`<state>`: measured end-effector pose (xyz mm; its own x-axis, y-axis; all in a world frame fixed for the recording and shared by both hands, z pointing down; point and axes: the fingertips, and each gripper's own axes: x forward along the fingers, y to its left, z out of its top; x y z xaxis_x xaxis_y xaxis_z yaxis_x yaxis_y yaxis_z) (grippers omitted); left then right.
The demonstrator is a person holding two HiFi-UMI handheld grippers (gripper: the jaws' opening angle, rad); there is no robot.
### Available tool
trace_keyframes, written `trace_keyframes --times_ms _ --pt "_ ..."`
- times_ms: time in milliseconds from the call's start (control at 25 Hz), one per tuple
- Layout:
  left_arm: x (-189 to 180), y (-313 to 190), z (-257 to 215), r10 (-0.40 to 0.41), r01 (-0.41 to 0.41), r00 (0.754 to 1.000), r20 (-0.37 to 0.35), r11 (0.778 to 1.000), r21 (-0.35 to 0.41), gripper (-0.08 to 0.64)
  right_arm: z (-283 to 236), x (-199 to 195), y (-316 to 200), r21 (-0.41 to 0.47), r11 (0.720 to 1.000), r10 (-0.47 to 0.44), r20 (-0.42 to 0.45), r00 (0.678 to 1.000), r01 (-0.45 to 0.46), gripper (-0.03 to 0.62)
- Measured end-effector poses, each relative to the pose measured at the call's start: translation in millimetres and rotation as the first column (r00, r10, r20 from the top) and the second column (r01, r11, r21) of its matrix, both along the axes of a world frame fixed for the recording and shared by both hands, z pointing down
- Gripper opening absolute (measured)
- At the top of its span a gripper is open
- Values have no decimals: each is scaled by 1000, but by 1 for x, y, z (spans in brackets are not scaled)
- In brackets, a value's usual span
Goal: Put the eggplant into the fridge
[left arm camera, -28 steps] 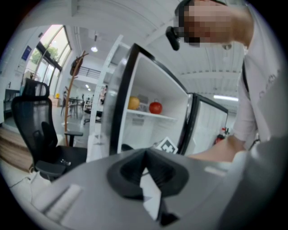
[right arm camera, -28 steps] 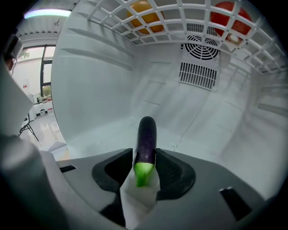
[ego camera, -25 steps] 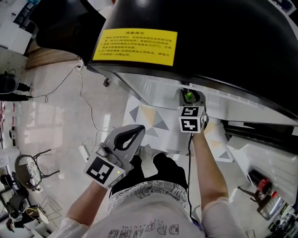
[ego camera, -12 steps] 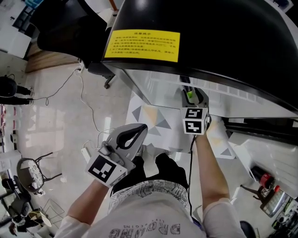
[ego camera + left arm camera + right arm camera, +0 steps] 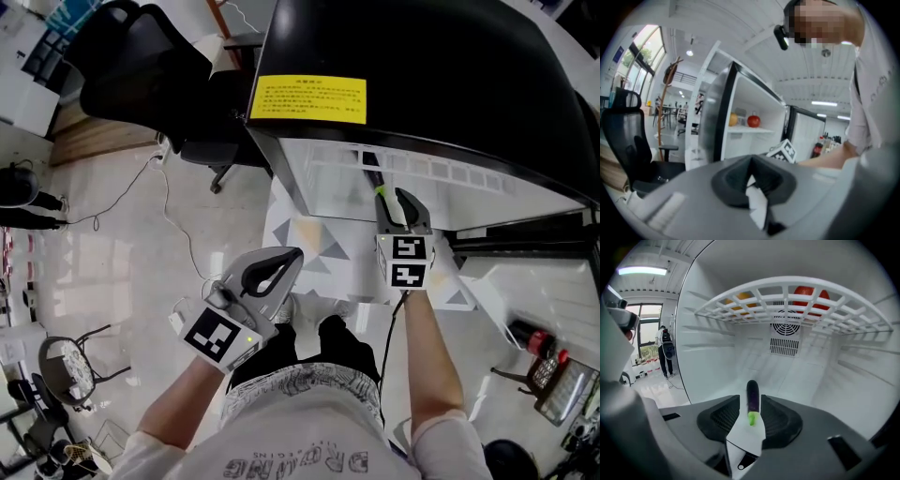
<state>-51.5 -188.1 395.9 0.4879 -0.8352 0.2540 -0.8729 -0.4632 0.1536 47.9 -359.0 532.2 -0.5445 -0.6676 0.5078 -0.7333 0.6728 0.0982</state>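
The dark purple eggplant (image 5: pixel 753 395) with a green stem lies lengthwise on the white floor of the fridge's (image 5: pixel 422 75) lower compartment, its stem (image 5: pixel 381 196) toward me. My right gripper (image 5: pixel 750 401) hovers just before and above it. Its jaws are closing; the eggplant shows in the gap between them, with space on both sides and no pad pressing on it. In the head view the right gripper (image 5: pixel 404 200) is at the fridge opening. My left gripper (image 5: pixel 292 256) hangs shut and empty over the floor to the left, its tips (image 5: pixel 751 161) meeting.
A white wire shelf (image 5: pixel 787 301) above the eggplant carries an orange fruit (image 5: pixel 739 298) and a red one (image 5: pixel 810 293). The fridge door (image 5: pixel 525 246) stands open at the right with bottles (image 5: pixel 531 339). A black office chair (image 5: pixel 141 56) and floor cables (image 5: pixel 167 202) are at the left.
My right gripper has lifted and drawn back from the eggplant, which stays on the fridge floor. The left gripper has risen a little.
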Motion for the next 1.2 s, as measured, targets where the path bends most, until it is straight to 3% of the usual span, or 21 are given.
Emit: trace_keyframes --times_ms 520,1200 --pt "-8 13 -27 78 -78 997 -3 995 55 7 -57 12 49 33 998 56 106 993 -60 57" --pt "-14 27 -60 152 -151 988 1 981 123 6 -134 24 110 111 987 95 186 978 -117 20"
